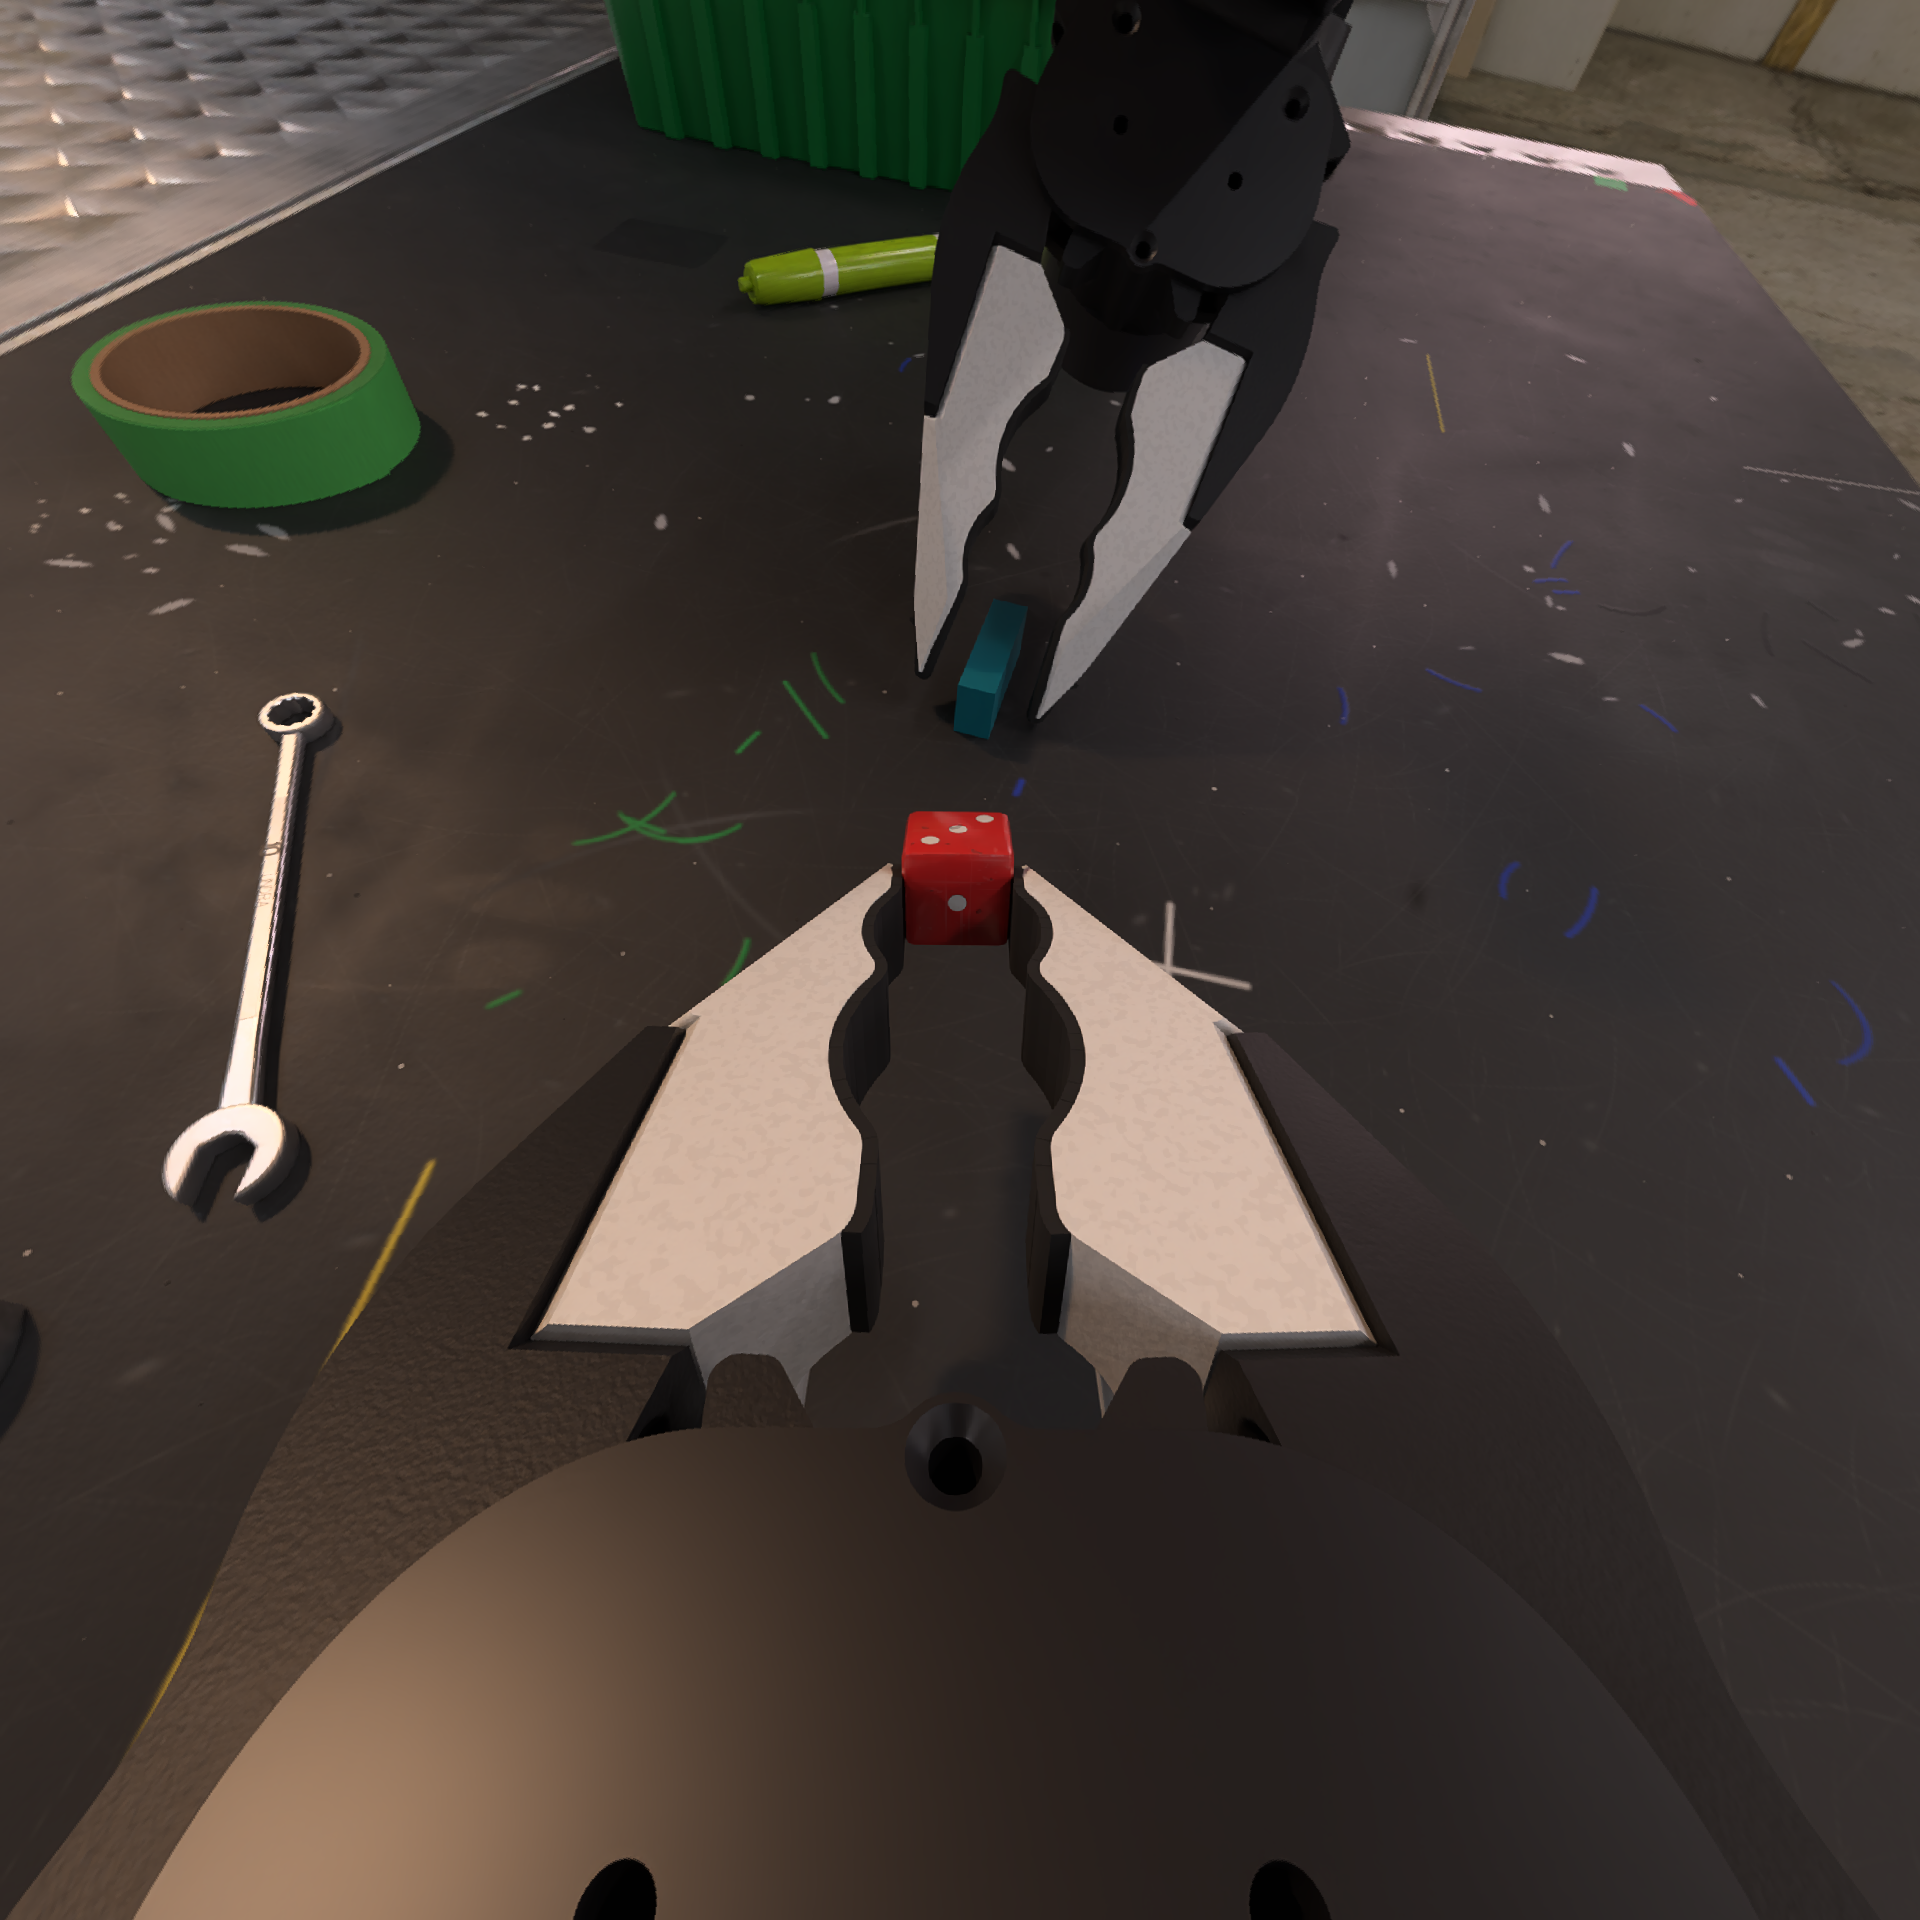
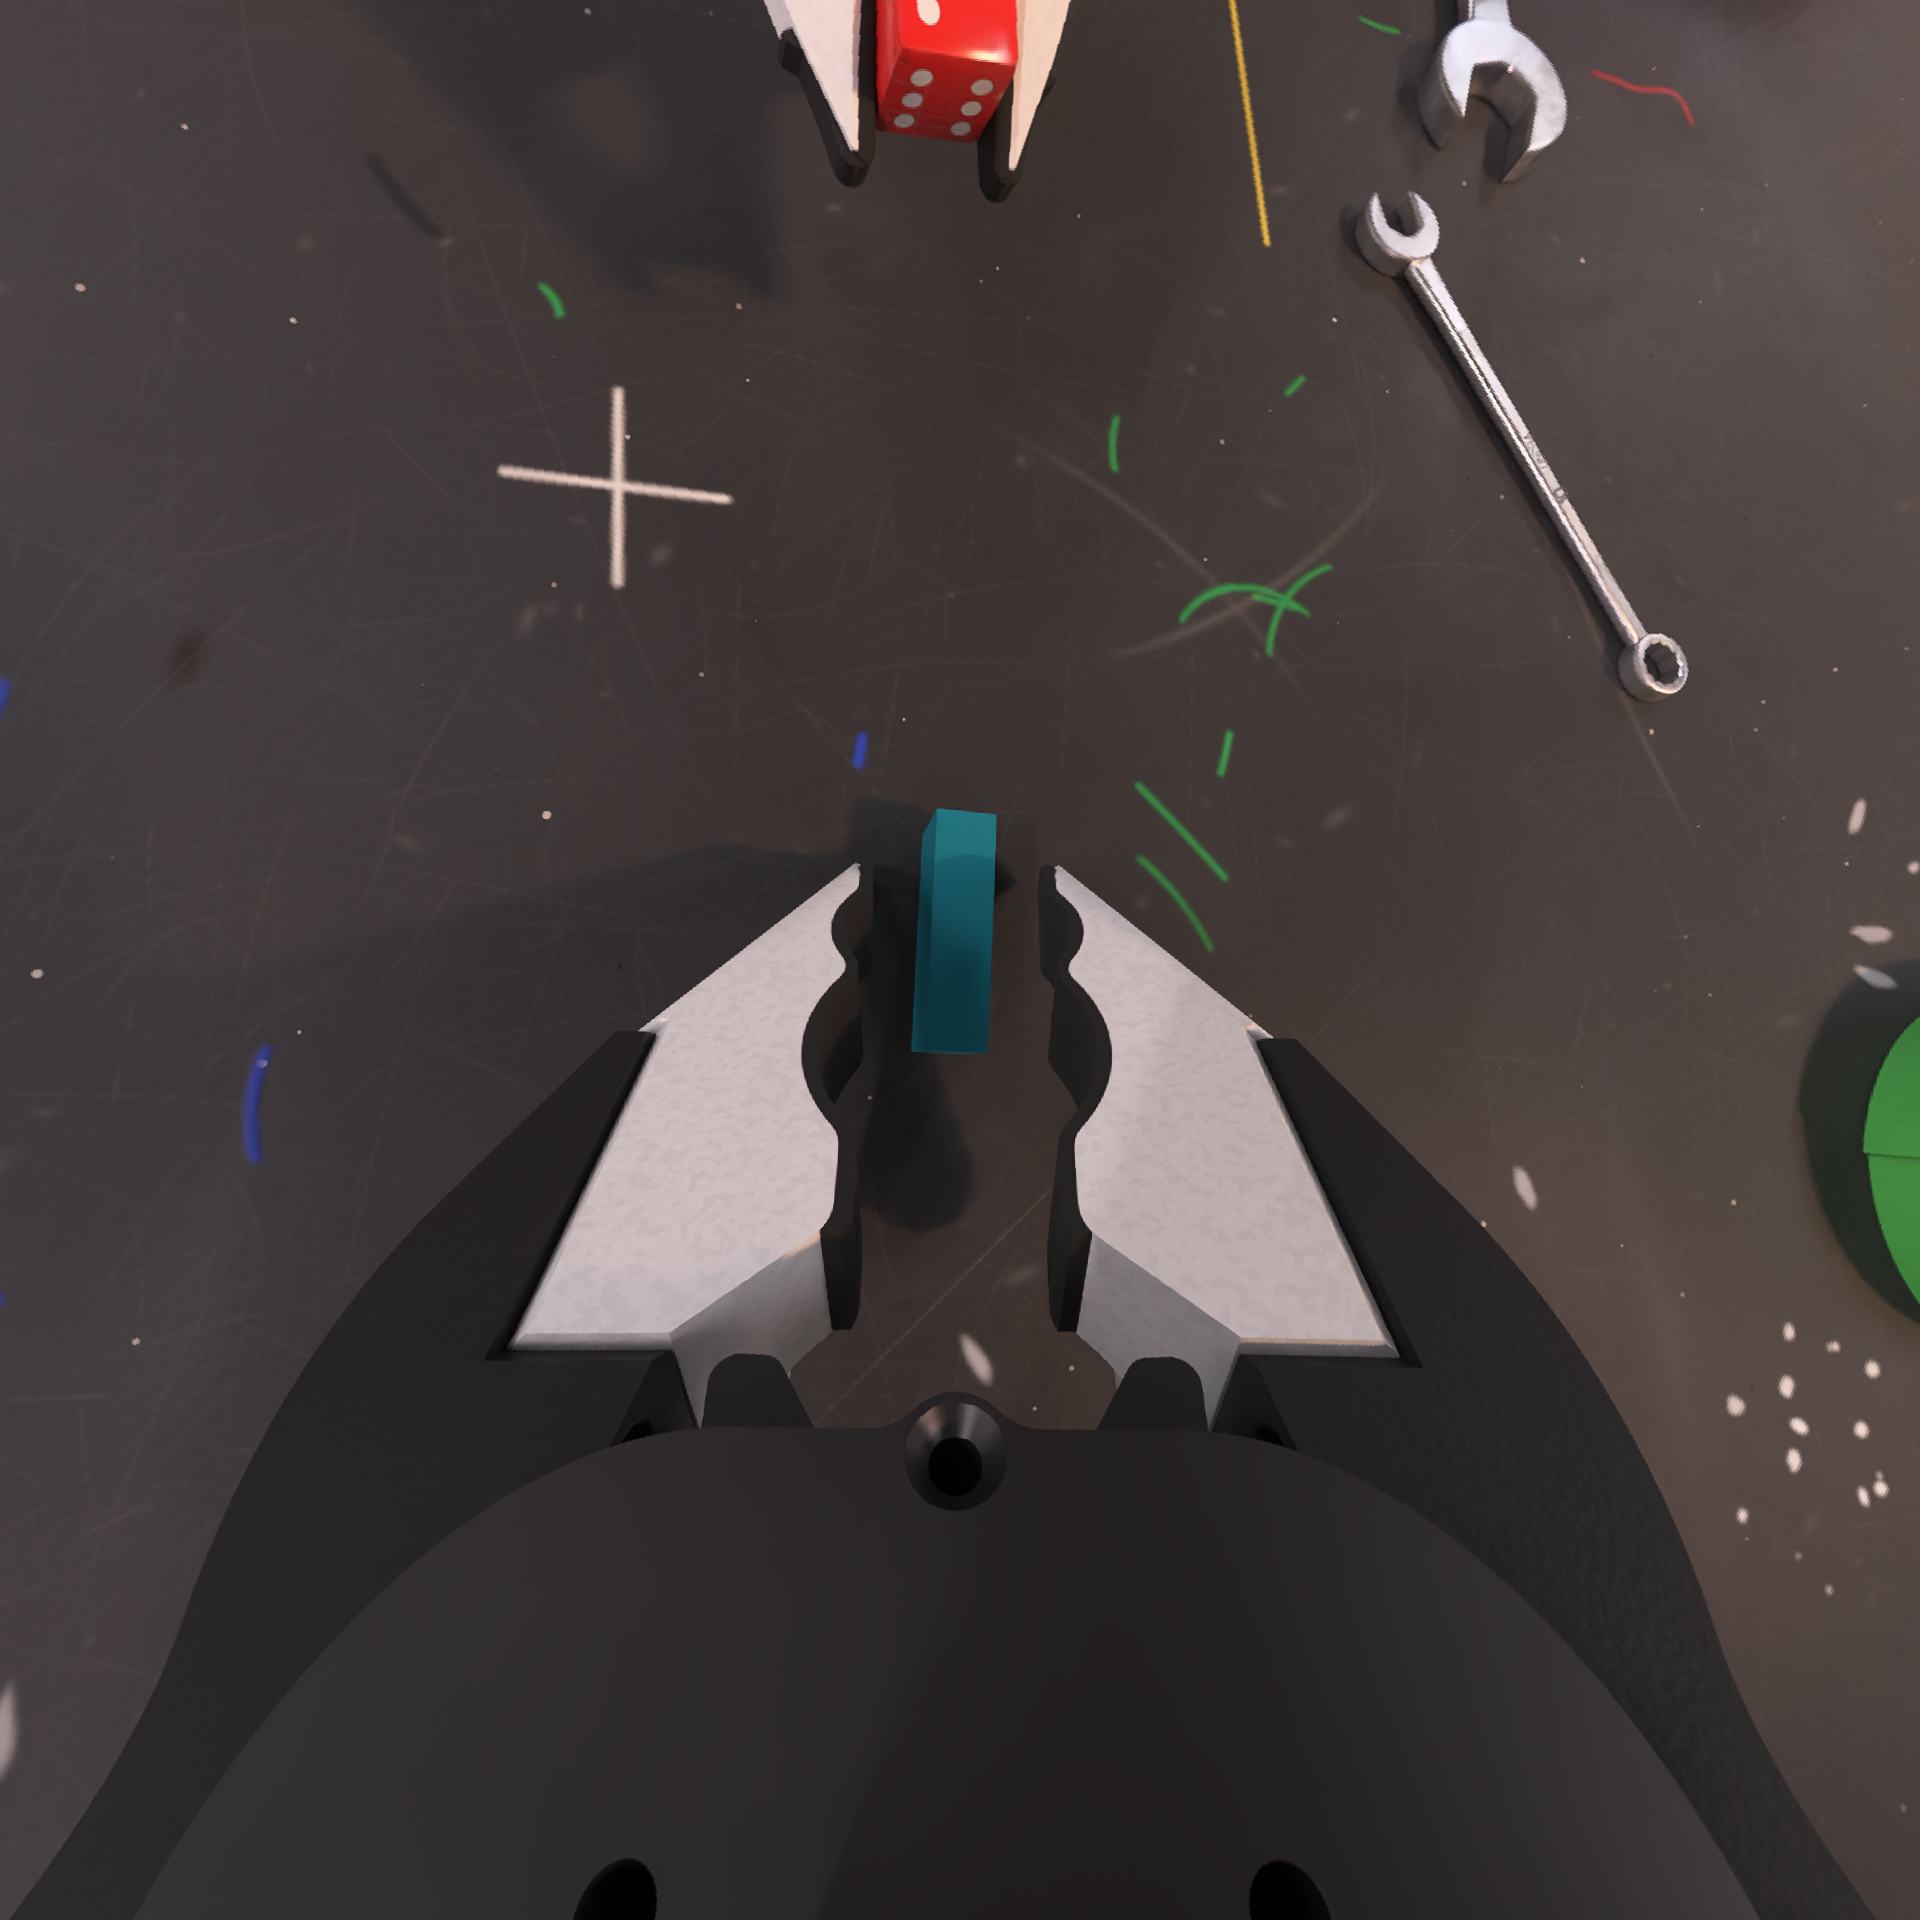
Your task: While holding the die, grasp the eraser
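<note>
Die: the red die (image 1: 957,879) sits pinched between the tips of the left gripper (image 1: 957,883), so the holding half of the task looks done
Eraser: the teal eraser (image 2: 954,935) stands on edge on the dark table (image 2: 416,727), just beyond the die, between the fingers of the right gripper (image 2: 954,883)
Right gripper: jaws apart, a gap showing on each side of the eraser, nothing gripped yet
Left to do: by my judgement, only closing the right jaws on the eraser while the left keeps its pinch
Bystanders: a wrench (image 1: 255,956), a green tape roll (image 1: 244,400) and a green marker (image 1: 842,268) lie well apart from both grippers
</note>
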You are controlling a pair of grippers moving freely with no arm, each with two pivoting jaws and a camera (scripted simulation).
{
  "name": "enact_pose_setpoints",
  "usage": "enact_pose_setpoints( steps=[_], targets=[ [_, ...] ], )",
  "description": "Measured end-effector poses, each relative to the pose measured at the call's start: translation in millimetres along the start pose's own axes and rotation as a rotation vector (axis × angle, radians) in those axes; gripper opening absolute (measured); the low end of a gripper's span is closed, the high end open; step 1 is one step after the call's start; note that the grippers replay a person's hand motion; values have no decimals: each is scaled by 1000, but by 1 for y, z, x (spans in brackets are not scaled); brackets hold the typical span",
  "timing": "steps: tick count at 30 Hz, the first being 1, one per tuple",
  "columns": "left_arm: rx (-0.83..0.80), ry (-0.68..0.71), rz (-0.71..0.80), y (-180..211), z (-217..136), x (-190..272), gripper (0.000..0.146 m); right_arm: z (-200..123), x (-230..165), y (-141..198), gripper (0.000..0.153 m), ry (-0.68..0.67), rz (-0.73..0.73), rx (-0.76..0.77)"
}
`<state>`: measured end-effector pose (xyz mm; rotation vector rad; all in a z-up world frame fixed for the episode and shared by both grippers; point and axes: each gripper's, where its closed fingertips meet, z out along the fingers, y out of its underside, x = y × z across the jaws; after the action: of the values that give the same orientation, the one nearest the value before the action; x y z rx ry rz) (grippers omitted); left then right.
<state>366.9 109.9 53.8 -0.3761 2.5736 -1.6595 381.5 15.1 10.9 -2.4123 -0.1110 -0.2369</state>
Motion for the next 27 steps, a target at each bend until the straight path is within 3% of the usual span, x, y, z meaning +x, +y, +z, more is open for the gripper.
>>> enact_pose_setpoints(
  steps=[17,27],
  targets=[
    [11,6,-9,-1,-1,0,19,-4,1,8,11,4,41,-10],
    [6,4,-2,-1,-1,1,19,-10,1,6,11,24,-2,-53]
  ],
)
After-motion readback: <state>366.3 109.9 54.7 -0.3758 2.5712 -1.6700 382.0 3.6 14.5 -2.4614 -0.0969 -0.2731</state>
